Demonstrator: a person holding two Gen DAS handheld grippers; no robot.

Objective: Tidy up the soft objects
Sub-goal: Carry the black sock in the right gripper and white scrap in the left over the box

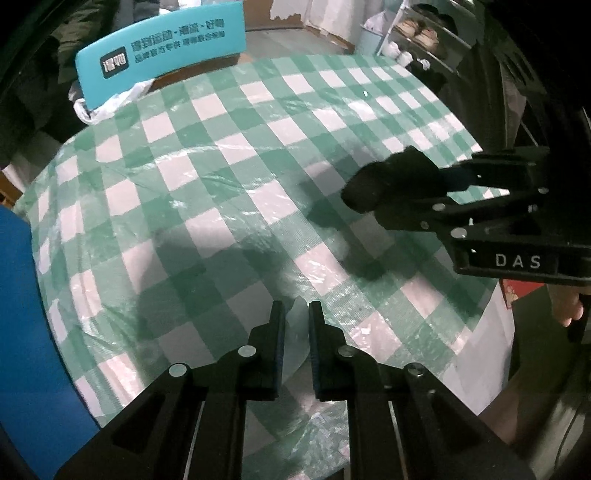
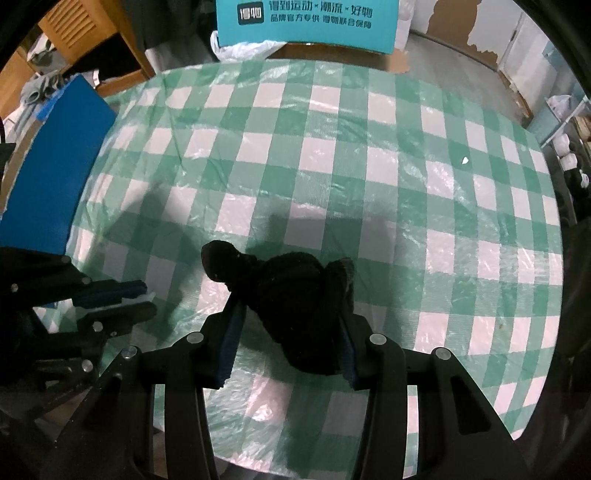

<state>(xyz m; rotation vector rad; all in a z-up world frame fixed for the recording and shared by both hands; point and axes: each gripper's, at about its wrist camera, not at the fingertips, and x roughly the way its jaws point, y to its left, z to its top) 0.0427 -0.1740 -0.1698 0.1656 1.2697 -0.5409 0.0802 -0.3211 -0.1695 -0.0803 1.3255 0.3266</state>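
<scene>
my right gripper (image 2: 291, 317) pinches a bundled black sock (image 2: 295, 295), fuzzy and lumpy, held above the glossy green-and-white checked tablecloth (image 2: 369, 166). my left gripper (image 1: 296, 314) hovers beside it with its padded fingers (image 1: 277, 332) parted by a narrow gap, holding nothing.

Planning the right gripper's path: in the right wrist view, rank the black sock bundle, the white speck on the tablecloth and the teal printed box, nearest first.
1. Black sock bundle, between the right gripper's fingers.
2. White speck, far right on the cloth.
3. Teal printed box, beyond the table's far edge.
</scene>
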